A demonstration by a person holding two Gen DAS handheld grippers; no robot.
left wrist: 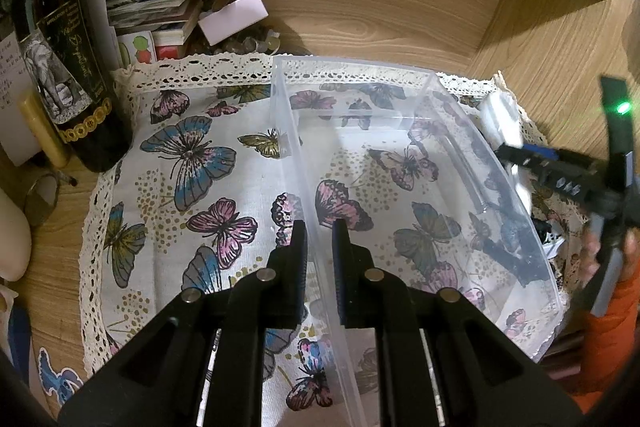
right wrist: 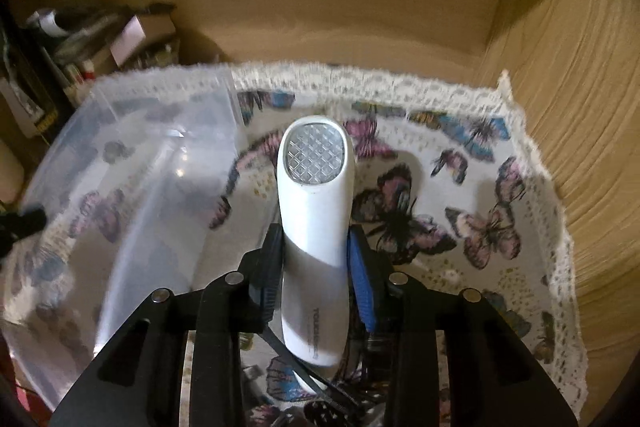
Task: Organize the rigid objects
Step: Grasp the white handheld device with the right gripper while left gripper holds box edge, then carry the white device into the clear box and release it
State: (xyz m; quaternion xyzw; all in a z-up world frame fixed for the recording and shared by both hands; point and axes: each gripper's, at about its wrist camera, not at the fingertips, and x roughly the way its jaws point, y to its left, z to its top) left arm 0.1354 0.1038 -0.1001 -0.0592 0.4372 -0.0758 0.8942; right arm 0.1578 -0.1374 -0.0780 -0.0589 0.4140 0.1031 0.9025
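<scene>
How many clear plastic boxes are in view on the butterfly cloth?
1. The clear plastic box sits on the butterfly cloth; the left gripper has its fingers on either side of the near wall. It also shows at left in the right wrist view.

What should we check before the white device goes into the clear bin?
1. Right gripper shut on the white device: ok.
2. Left gripper fingers straddle the clear bin wall; a gap shows on each side, so firm hold: cannot tell.
3. Bin looks empty, only the butterfly cloth shows through: ok.
4. Device over the bin: not ok, it is beside it.
5. Bottle stands apart from the bin: ok.
</scene>
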